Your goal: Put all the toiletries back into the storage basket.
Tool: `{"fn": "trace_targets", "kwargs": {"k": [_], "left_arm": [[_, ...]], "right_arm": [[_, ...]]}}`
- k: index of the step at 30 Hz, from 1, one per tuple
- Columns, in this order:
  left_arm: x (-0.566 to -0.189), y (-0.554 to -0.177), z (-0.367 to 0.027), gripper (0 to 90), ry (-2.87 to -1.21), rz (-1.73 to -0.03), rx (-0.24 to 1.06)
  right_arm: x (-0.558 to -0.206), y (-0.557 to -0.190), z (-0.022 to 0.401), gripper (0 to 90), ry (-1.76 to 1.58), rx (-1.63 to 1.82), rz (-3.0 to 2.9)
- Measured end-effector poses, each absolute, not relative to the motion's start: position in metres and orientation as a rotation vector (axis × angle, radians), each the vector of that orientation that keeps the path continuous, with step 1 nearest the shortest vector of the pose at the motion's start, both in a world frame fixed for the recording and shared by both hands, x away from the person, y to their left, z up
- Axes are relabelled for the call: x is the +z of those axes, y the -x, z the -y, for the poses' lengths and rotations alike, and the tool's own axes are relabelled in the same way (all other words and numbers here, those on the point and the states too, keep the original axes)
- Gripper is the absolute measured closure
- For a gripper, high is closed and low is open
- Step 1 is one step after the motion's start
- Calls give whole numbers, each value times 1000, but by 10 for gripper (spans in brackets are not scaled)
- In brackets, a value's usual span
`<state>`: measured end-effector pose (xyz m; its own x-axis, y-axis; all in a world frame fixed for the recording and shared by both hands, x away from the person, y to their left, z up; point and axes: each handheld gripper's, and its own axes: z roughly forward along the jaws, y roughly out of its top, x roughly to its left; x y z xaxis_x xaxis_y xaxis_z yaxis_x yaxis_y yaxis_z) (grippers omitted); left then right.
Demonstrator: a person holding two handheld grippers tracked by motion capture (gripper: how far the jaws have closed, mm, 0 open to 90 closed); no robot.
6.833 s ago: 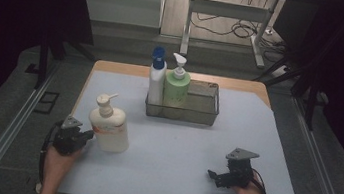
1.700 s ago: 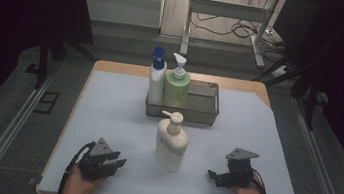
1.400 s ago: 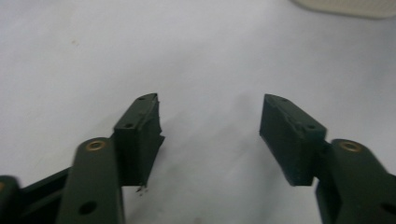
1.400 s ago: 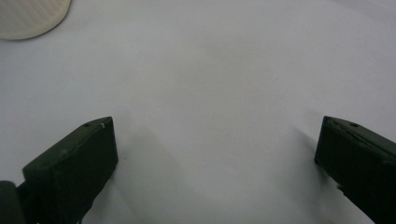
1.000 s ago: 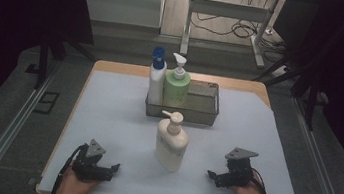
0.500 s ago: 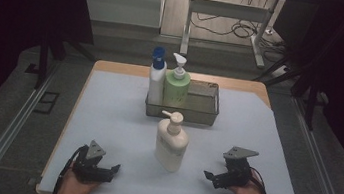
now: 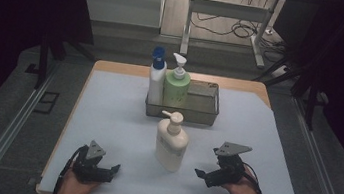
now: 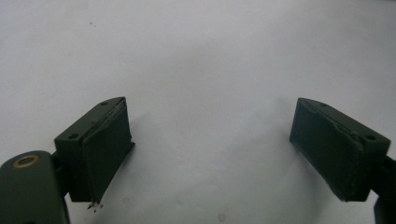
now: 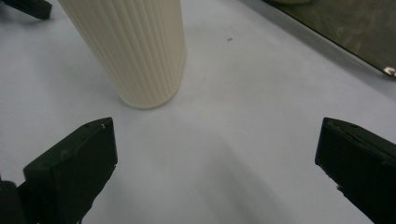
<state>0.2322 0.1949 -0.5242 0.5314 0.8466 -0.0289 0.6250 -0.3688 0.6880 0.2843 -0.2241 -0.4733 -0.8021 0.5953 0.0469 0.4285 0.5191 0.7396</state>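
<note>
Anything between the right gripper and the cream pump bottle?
Nothing visible. The right gripper is open, with bare white table between it and the cream bottle. The bottle stands upright, apart from both fingers.

My table [image 7: 123, 106], covered in a pale sheet, is carrying a cream pump bottle [image 7: 171, 140] standing upright mid-surface — a wire basket [image 7: 198, 111] is sitting behind it, near the far edge.

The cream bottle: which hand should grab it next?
Probably the right. The right tool is open, points at the cream bottle, and its view shows the base just ahead. The left tool is open too, but faces bare table.
</note>
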Motion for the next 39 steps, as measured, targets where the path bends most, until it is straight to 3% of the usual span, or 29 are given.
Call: {"fn": "trace_targets", "kwargs": {"k": [31,39], "left_arm": [[-525,-232,-195,123,-2114,-1187,442],[-524,-232,-195,123,-2115,-1187,441]], "right_arm": [[-434,-286,157,23,-806,1212,-2550],[-424,-288,143,121,-795,1209,-2511]]}}
